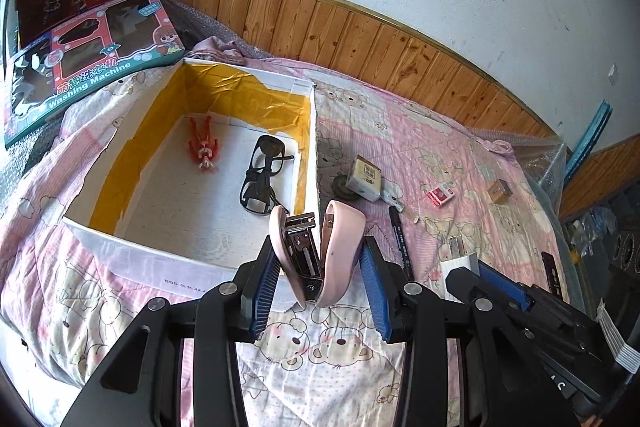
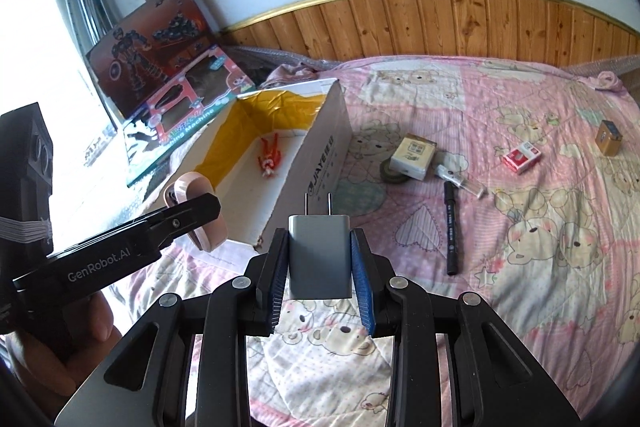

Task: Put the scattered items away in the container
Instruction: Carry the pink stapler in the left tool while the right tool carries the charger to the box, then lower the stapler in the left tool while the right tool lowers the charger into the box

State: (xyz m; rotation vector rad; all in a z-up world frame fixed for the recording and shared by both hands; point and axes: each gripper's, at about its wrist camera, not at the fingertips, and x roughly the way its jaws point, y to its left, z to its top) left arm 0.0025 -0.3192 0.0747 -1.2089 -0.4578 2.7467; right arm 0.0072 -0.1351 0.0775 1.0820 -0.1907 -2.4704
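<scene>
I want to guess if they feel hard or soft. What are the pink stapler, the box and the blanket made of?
The pink stapler looks like smooth, slightly glossy plastic with shiny metal inside: hard. The box seems to be white cardboard with printed lettering; the wrinkled yellow lining looks like tape or film. The blanket is probably soft quilted cotton-like fabric, judging by its stitched squares and wrinkles.

Box wall (image 2: 320, 155) hides the glasses (image 1: 262, 175) from the right wrist view.
</scene>
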